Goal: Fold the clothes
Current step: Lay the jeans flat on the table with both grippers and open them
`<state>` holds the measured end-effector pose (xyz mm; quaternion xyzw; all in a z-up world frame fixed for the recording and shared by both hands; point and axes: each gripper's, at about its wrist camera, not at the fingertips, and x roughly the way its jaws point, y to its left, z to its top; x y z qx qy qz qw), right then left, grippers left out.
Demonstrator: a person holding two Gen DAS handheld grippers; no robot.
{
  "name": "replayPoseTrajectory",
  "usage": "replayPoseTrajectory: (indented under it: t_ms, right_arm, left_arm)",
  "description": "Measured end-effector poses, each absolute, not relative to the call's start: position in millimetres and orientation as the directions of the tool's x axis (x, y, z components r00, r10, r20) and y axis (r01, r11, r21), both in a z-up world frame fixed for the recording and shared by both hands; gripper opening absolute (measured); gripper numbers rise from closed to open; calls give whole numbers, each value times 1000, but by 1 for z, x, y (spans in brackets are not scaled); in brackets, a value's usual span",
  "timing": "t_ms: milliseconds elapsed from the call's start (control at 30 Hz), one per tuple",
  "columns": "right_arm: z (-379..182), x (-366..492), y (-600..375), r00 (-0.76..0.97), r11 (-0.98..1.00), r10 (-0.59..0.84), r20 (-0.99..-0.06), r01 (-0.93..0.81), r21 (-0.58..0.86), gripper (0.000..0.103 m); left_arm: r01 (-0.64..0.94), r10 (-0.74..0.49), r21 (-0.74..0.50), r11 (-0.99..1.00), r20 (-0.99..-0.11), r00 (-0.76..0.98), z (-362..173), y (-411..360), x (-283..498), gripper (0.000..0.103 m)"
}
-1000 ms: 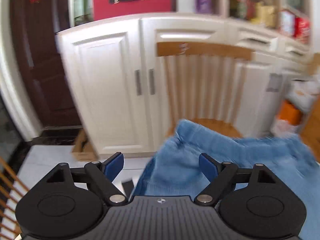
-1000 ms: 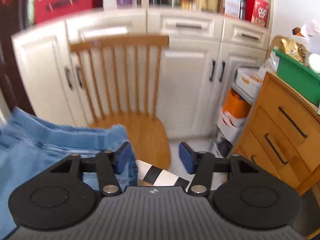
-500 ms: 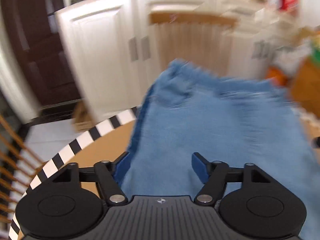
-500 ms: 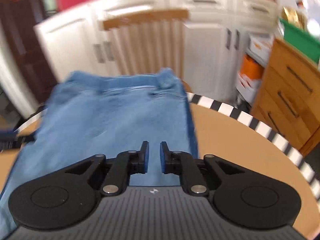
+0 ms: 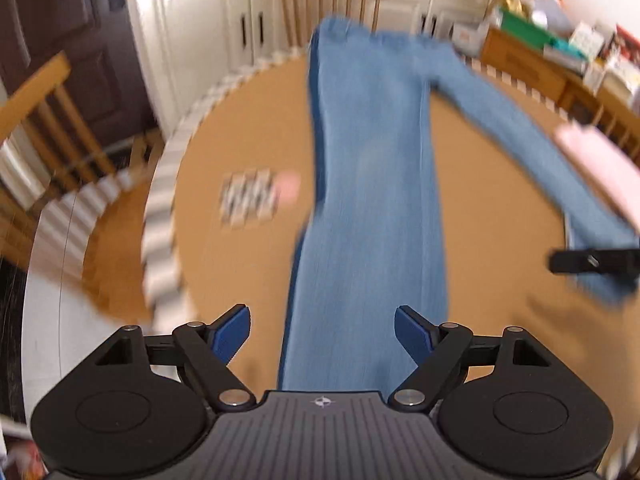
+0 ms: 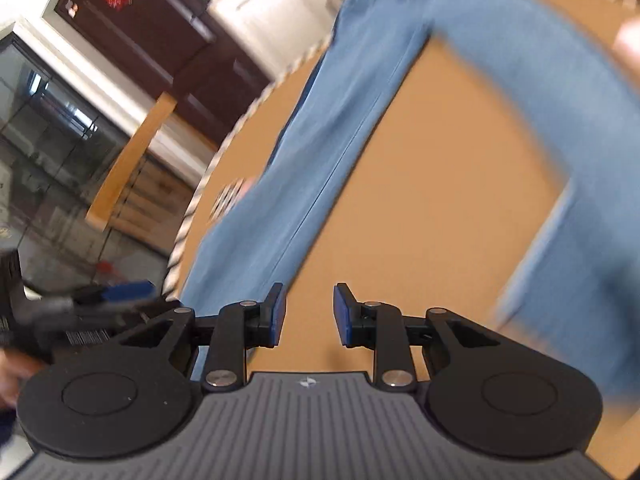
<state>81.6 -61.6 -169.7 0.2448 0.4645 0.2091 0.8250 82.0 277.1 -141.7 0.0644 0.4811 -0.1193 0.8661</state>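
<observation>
We pulled back from waistband; jeans point(image 5: 372, 168) now lay spread on round bench point(image 5: 240, 128), legs apart. Left tongs point(image 5: 322, 330) wide open, right tongs point(image 6: 308, 314) part-open, both empty. Folding could start.

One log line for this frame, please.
jeans flat on round table, legs apart | left gripper open over leg | right gripper open over table

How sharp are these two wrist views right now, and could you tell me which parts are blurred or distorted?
Left wrist view: the left gripper is sharp, but the jeans, the checkered marker and the table edge are motion-smeared; fisheye bends the cabinets. Right wrist view: the right gripper is crisp, while the jeans and background streak, and the horizon tilts.
</observation>
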Motion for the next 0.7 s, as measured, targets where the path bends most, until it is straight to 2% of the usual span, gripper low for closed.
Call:
replayPoseTrajectory:
  t_ms: [67, 167, 200, 233, 300, 367, 500, 533, 567, 600, 667, 700]
  right_arm:
    - [-177, 72, -33, 459, 794, 576, -677, -115, 598, 29]
    - [-183, 67, 0, 447, 832, 532, -720, -119, 541, 32]
    - [-185, 65, 9, 446, 844, 517, -730, -124, 522, 28]
    - [-185, 63, 16, 443, 854, 505, -741, -132, 504, 21]
    - [-183, 62, 25, 428, 868, 490, -759, -158, 471, 6]
    - [-175, 55, 21, 435, 883, 466, -770, -180, 433, 4]
    - [-157, 38, -12, 471, 890, 453, -757, -189, 415, 4]
    - [-161, 40, -14, 452, 891, 452, -769, -187, 413, 10]
    - [-166, 42, -16, 432, 892, 450, -781, -185, 412, 13]
    - [-170, 44, -19, 408, 891, 453, -792, -182, 416, 21]
    - [-165, 36, -40, 410, 872, 486, -772, -179, 455, 22]
    - [-155, 24, -60, 453, 864, 498, -739, -190, 466, 25]
  left_arm:
    - [241, -115, 14, 971, -850, 514, -154, 291, 55, 77]
    - [206, -154, -49, 977, -832, 533, -165, 300, 37, 54]
    - [210, -190, -87, 974, -817, 544, -165, 299, 34, 35]
    - [206, -211, -115, 972, -816, 539, -163, 297, 30, 32]
    - [191, -237, -157, 969, -813, 531, -159, 295, 21, 17]
    - [183, -273, -206, 961, -800, 533, -153, 295, 14, 8]
    - [147, -305, -270, 952, -780, 546, -143, 295, 0, 9]
    - [132, -297, -270, 954, -788, 539, -146, 293, 0, 10]
    - [112, -275, -255, 961, -804, 528, -149, 291, 0, 21]
    - [85, -236, -226, 971, -818, 525, -149, 289, -1, 27]
    - [62, -189, -188, 980, -799, 571, -142, 280, -5, 27]
    - [84, -197, -185, 979, -772, 605, -133, 271, -7, 31]
